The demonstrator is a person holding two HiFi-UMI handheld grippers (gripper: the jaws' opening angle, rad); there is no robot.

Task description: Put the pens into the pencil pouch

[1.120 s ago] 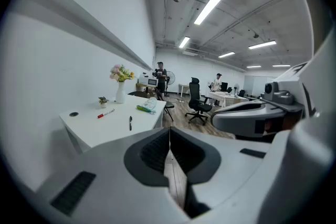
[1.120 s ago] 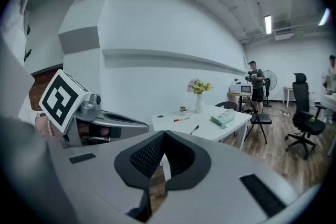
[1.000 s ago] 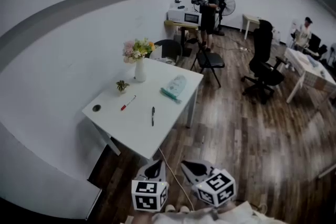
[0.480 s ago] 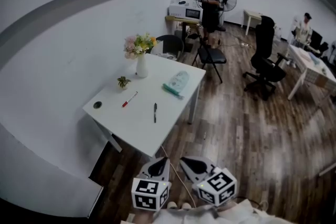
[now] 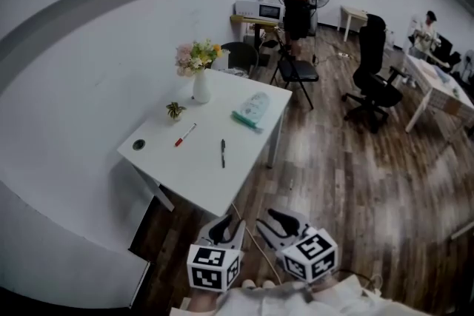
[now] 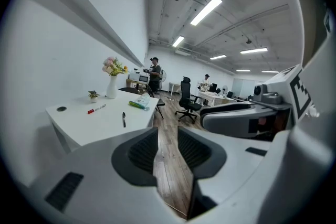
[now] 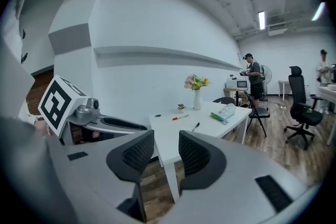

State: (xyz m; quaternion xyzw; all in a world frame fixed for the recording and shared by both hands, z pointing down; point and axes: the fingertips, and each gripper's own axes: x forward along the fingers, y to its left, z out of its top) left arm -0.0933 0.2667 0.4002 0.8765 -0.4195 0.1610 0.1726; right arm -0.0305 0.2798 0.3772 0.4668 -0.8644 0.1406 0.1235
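Observation:
On the white table (image 5: 200,181) ahead lie a red pen (image 5: 185,135), a black pen (image 5: 222,152) and, at the far end, a pale pencil pouch (image 5: 252,109) with a teal edge. All three also show in the left gripper view: red pen (image 6: 96,109), black pen (image 6: 124,119), pouch (image 6: 139,103). The right gripper view shows them too: red pen (image 7: 180,117), black pen (image 7: 195,126), pouch (image 7: 224,112). My left gripper (image 5: 229,227) and right gripper (image 5: 275,223) hang side by side short of the table's near corner. Both have just been opening, and both are open with nothing between the jaws.
A vase of flowers (image 5: 198,74), a small potted plant (image 5: 175,111) and a dark round cap (image 5: 139,145) sit along the table's wall side. Beyond are a folding chair (image 5: 295,74), an office chair (image 5: 372,70), a standing person (image 5: 296,0) and another desk (image 5: 437,85).
Both grippers' jaws, shut in the earlier frames, now stand apart. The hands stay low near the table's corner; the view has shifted slightly.

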